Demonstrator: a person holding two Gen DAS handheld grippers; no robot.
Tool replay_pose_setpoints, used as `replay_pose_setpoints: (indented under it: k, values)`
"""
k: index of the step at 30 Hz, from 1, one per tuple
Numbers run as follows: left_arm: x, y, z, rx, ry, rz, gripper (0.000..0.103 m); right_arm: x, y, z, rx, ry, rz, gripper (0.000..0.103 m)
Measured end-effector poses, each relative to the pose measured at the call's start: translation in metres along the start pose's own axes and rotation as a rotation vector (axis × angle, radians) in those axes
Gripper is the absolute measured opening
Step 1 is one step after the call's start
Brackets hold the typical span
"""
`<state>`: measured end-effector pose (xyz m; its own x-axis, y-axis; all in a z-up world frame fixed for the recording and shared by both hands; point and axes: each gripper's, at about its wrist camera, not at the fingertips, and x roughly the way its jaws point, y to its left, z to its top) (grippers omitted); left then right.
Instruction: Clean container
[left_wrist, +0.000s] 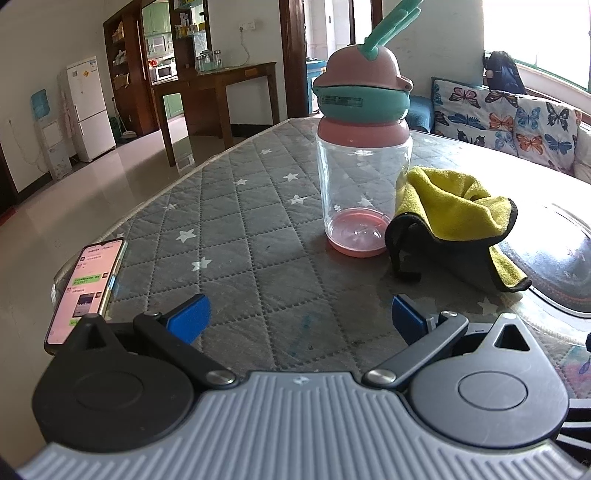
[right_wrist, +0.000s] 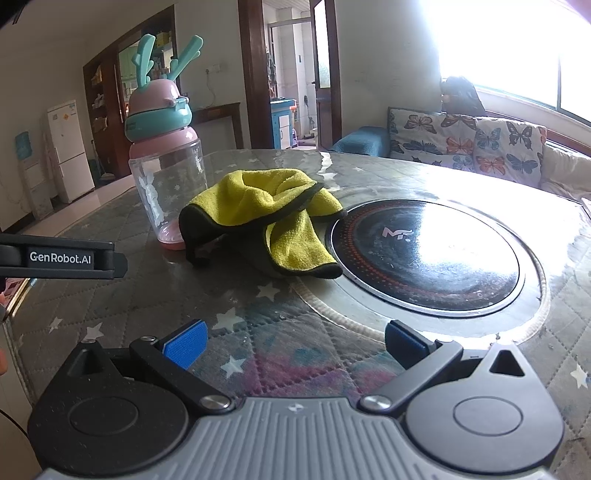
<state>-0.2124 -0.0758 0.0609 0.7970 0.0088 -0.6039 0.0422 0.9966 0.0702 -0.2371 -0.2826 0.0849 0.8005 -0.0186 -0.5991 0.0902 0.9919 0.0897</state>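
The tabletop (left_wrist: 258, 229) carries a round hob (right_wrist: 424, 254) on the right, a crumpled cloth (right_wrist: 266, 206) touching its rim, and an upright bottle (left_wrist: 364, 184) just beside the cloth, lid on, apparently empty. A phone (left_wrist: 88, 284) lies at the left edge. Left claw (left_wrist: 299, 321) and right claw (right_wrist: 293, 343) both gape wide, holding nothing, short of everything. Cleaning looks not yet begun; next, probably, the left claw should steady the bottle while the right takes the cloth.
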Motion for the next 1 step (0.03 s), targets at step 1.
replay_pose_setpoints:
  k: [1]
  values:
    - [-0.0008,0.0007,-0.0001,-0.002,-0.004,0.000,0.103,-0.0006,0.0000,-0.0002,0.000,-0.001,0.001,0.103]
